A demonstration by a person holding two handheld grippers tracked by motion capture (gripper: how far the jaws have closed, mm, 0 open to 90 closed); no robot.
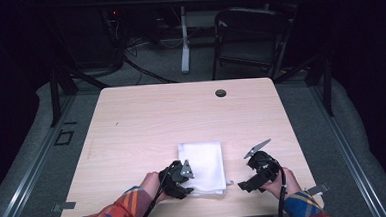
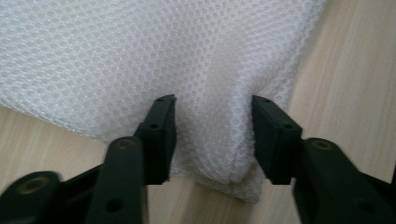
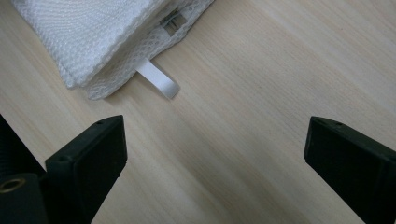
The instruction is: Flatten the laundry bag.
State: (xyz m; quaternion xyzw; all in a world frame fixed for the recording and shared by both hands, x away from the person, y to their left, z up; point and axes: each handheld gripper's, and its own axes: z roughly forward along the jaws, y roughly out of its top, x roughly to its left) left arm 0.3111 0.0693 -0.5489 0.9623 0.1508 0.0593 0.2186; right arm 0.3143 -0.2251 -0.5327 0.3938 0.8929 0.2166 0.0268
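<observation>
A folded white mesh cloth lies on the wooden table near its front edge. My left gripper sits at the cloth's near left corner. In the left gripper view its jaws are open and straddle a puckered fold of the cloth, which bulges between them. My right gripper hovers over bare wood just right of the cloth, open wide with nothing between its jaws. Ahead of it are the cloth's corner, a white tab and a small zip pull.
A round cable hole sits near the table's far edge. Beyond the table stand a dark folding chair and a white desk leg. Metal rails run along the floor on both sides.
</observation>
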